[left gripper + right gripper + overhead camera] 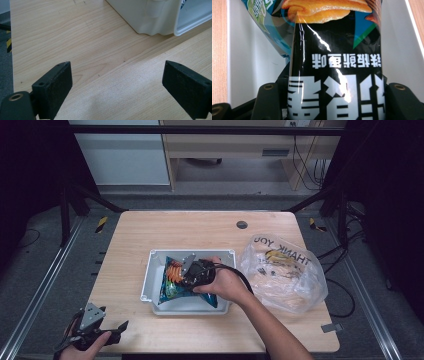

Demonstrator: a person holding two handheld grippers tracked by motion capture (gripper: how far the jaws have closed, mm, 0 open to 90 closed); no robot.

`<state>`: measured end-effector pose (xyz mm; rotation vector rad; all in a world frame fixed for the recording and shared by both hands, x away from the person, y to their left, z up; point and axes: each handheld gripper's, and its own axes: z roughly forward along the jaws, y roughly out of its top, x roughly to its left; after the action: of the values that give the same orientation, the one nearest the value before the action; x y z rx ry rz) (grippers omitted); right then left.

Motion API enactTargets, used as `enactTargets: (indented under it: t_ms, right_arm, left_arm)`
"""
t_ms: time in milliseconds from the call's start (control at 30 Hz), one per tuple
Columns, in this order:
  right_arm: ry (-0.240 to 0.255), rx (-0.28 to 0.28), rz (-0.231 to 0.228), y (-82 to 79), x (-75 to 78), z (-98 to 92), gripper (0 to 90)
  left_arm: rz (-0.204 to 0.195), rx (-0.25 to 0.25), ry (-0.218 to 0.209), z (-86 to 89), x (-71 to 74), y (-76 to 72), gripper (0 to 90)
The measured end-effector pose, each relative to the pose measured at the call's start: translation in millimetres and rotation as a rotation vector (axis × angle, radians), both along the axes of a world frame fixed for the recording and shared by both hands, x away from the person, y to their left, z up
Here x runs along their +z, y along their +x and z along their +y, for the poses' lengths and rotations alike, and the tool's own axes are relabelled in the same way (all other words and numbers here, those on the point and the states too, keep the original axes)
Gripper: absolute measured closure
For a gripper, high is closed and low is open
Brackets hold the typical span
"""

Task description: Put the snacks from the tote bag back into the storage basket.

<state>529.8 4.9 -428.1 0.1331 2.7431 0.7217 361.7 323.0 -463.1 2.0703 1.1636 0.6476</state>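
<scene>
Status: we read this as moving snack bags between the plastic bag (282, 272) and the white tray (152, 270). Which direction, we can't tell from these frames.

Right gripper (192, 272) is over the middle of the tray, clamped on a black snack bag (337, 75); in the right gripper view the bag fills the gap between the jaws and both press its sides. A second, blue snack bag (172, 287) lies in the tray under it, towards 8 o'clock from the gripper.

Left gripper (107, 330) sits idle at the table's (200, 227) 7 o'clock corner, jaws wide apart, nothing between them. Its own view shows bare wood and the tray's corner (152, 18) at about 1 o'clock.

Progress, our judgement: midway. Two bags at the tray, one of them held. The plastic bag at 3 o'clock of the tray looks to have more inside; contents too blurred to count.

Counts:
- grippers: 2
- trays: 1
- plastic bags: 1, printed THANK YOU
- snack bags visible at tray: 2 (one black, one blue)
- items in the plastic bag: cannot tell

Left: release or lift out the black one, then handle the rest.
</scene>
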Motion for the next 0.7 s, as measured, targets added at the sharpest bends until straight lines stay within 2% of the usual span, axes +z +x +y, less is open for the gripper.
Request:
enactTargets:
  t_ms: [233,300,333,367,567,700]
  right_arm:
    - [0.015,-0.008,0.000,0.0,0.6,1.2,39.4]
    - [0.021,-0.023,-0.003,-0.6,2.3,2.0,35.2]
    - [0.028,-0.031,-0.001,-1.2,3.2,2.6,33.3]
    - [0.028,-0.032,-0.004,-2.9,4.8,4.2,30.6]
    - [0.025,-0.033,-0.020,-7.2,7.7,6.9,23.2]
    - [0.036,-0.062,-0.040,-8.1,12.6,3.9,18.3]
  left_arm:
    - [0.003,0.001,0.001,0.8,-0.1,0.2,8.5]
    - [0.003,0.007,-0.003,1.8,0.0,0.1,8.3]
    - [-0.024,-0.006,0.016,3.5,0.4,2.0,8.1]
    - [-0.018,0.013,0.018,3.8,0.8,0.9,8.0]
    - [-0.015,0.011,0.010,3.4,0.4,0.9,7.7]
    - [-0.017,0.013,0.009,3.6,0.5,0.7,7.7]
